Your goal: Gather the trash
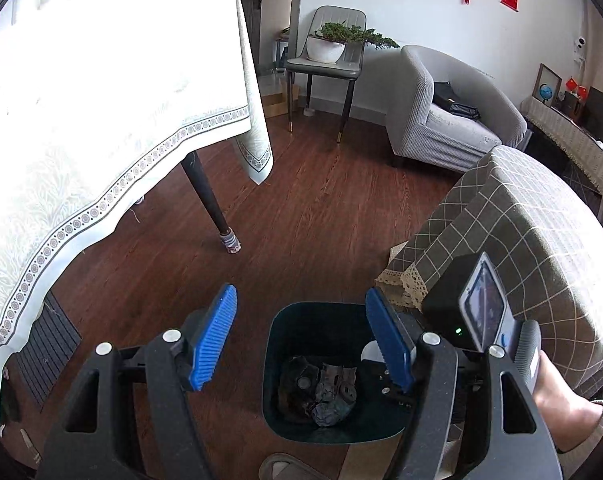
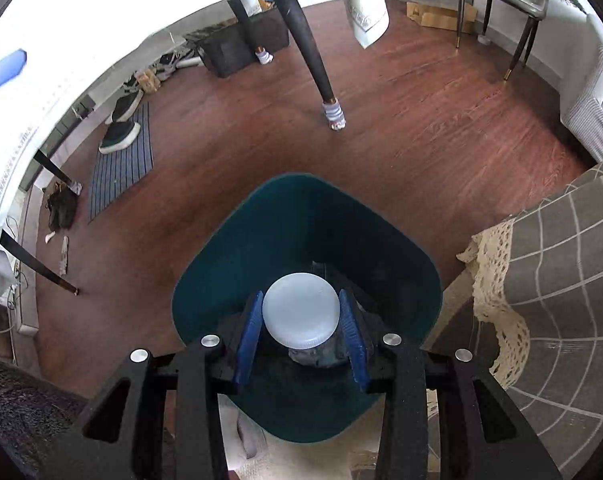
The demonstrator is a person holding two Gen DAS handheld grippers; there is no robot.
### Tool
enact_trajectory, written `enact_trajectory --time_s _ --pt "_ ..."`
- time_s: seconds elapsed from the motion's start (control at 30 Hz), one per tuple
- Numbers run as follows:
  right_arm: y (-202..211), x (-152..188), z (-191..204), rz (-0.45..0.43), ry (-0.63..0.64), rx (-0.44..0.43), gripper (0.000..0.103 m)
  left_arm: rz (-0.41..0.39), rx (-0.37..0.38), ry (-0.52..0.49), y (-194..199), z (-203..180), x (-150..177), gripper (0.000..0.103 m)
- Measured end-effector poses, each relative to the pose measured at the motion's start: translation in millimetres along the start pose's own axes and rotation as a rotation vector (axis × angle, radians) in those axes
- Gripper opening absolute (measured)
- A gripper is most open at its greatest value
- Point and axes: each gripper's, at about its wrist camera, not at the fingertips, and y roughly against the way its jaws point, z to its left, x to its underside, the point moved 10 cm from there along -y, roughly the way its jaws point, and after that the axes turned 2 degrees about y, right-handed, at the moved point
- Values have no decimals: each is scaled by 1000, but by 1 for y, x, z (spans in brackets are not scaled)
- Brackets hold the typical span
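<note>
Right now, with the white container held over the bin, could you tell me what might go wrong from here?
1. The right gripper grips the rounded white container only at its sides, so it could slip early, though it hangs over the bin.
2. The bin stands close to the checked cloth with its lace edge; a swing there could snag it.
3. The left gripper, empty and open, is close by; the two could bump.

Dark wood floor [image 1: 321, 200], white-clothed table [image 1: 101, 100], grey armchair [image 1: 441, 120], white wall [image 1: 401, 8].

no readable text, labels or numbers
</note>
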Motion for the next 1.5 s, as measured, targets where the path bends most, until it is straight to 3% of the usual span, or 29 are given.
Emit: enact_trajectory --time_s 0.13,0.23,0.43,0.7,0.9,0.93,0.97,1.2,1.37,1.5 --pt "-8 12 -2 32 3 14 41 -37 23 10 10 -5 -8 73" --pt "-10 15 -4 26 12 34 55 -71 37 24 19 -10 -17 80" --pt "6 15 -8 -20 22 43 55 -137 13 42 38 -15 -33 85" --pt "72 -5 -8 -184 46 69 62 -200 16 31 69 -36 -52 92" --pt "162 -10 -23 -380 -2 128 77 -246 40 37 97 -50 -61 96" --pt "179 -7 -27 -416 -21 133 85 -248 37 27 99 -54 -61 97" --pt "195 -4 -30 -449 -39 137 91 -249 29 16 101 -59 -59 98" --pt "280 33 -70 -559 -146 218 98 -256 -3 -40 113 -86 -40 100" --pt "336 86 -102 -653 -205 277 99 -283 1 -88 126 -103 -24 100" --pt "366 136 -133 -691 -284 348 99 -242 23 -108 124 -113 -4 100"
